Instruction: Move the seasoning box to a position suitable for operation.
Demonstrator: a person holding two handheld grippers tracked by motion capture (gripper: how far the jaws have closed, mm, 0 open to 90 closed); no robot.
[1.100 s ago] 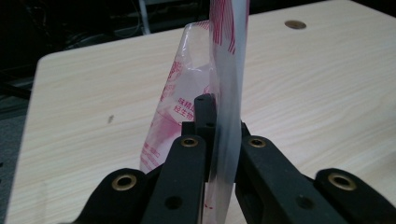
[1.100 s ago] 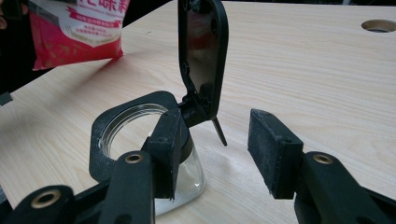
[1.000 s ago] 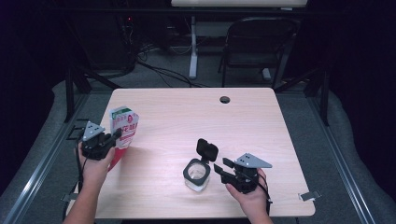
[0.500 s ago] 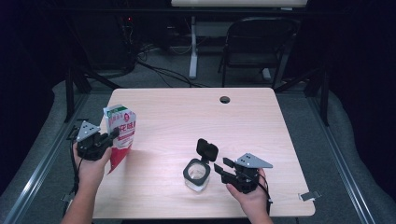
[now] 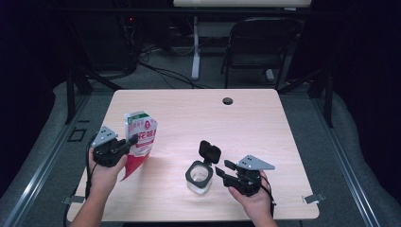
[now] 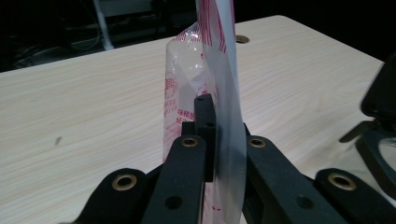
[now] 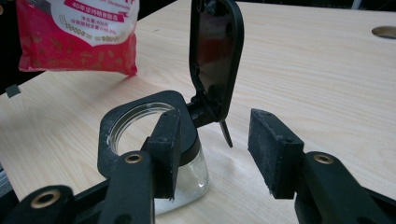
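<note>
Left gripper (image 5: 128, 141) clamped red-and-white plastic pouch (image 5: 140, 135) at 9 o'clock; right gripper (image 5: 222, 169) jaws wide beside clear glass jar (image 5: 198, 177), black flip lid (image 5: 209, 152) upright | contents indiscernible

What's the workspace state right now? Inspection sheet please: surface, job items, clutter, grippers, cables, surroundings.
Surface: light wood table, with a round cable hole near the far edge.
Job's things: red-and-white pouch, lifted off the table; clear jar standing upright, its black flip lid open.
Clutter: nothing seen.
Grippers: left gripper shut on the pouch's edge; right gripper open, one pad beside the jar's black collar, not pressing.
Cables: one trails from each gripper along the wrist; more lie on the floor beyond the table.
Surroundings: dark room, folding chair and a white stand leg behind the table.
</note>
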